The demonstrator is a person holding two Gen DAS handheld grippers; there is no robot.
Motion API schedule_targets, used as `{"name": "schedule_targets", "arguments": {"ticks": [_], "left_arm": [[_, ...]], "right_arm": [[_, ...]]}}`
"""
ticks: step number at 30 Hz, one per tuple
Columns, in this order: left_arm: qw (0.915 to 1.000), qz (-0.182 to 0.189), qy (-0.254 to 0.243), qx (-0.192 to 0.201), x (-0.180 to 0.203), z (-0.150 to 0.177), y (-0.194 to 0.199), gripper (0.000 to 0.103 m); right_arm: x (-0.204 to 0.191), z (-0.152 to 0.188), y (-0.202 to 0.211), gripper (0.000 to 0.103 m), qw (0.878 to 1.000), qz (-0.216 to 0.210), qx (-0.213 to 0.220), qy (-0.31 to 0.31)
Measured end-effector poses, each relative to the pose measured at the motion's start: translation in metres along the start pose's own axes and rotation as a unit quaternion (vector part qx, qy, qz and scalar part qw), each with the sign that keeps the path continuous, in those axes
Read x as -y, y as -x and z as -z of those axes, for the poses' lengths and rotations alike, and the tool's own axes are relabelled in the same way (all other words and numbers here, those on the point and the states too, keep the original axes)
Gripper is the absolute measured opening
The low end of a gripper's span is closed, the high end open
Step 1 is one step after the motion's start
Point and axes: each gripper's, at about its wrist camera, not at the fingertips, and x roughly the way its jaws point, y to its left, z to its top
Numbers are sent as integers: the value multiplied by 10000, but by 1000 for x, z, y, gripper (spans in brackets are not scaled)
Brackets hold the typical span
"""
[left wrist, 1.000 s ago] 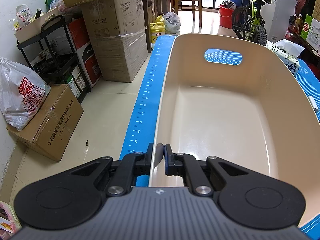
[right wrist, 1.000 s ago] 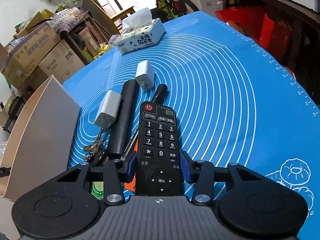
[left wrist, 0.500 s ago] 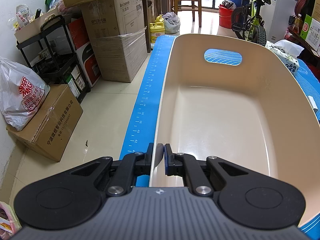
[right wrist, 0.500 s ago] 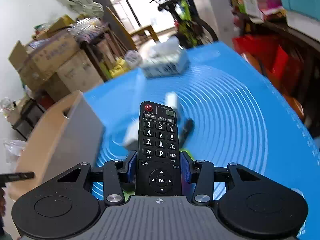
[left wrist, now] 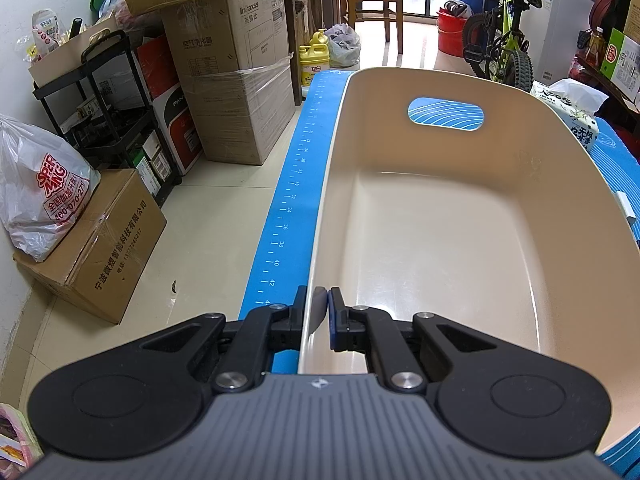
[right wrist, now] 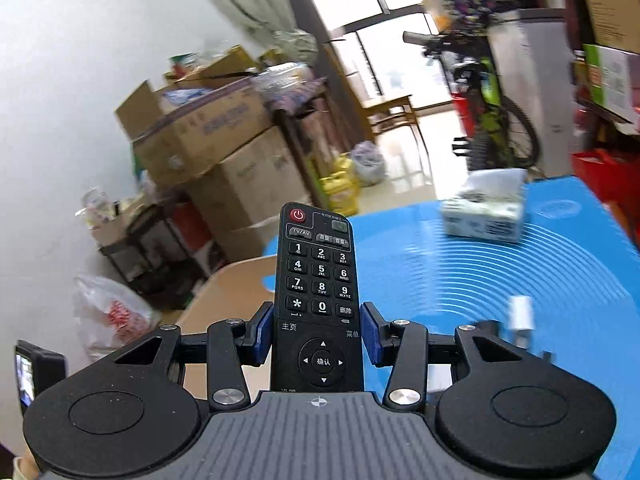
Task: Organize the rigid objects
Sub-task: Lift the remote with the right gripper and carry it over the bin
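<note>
My left gripper is shut on the near rim of an empty beige bin that stands on the blue mat. My right gripper is shut on a black remote control and holds it in the air, tilted up. Part of the beige bin shows below and left of the remote. A white charger lies on the blue mat to the right, blurred.
A tissue pack sits at the far end of the mat; it also shows in the left wrist view. Cardboard boxes, a black shelf and a plastic bag stand on the floor to the left. A bicycle stands behind.
My right gripper has lifted the remote off the mat and swung left toward the bin. The other items have dropped out of view. My left gripper has not moved.
</note>
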Motion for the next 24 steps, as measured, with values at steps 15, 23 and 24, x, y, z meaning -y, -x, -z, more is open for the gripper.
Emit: {"name": "schedule_targets", "arguments": {"ticks": [15,23,24], "left_arm": [[10000,20,14,17,-1,1,1,10],[10000,20,23,15,0,1,1,10],[10000,20,20,15,0,1,1,10]], "right_arm": [[-88,39,-87,50,9866,18,-1308,973],[-108,58,-120,51,9653,404,-1982,1650],[-110,61,-123,51,9618,432,-2095,1705]]}}
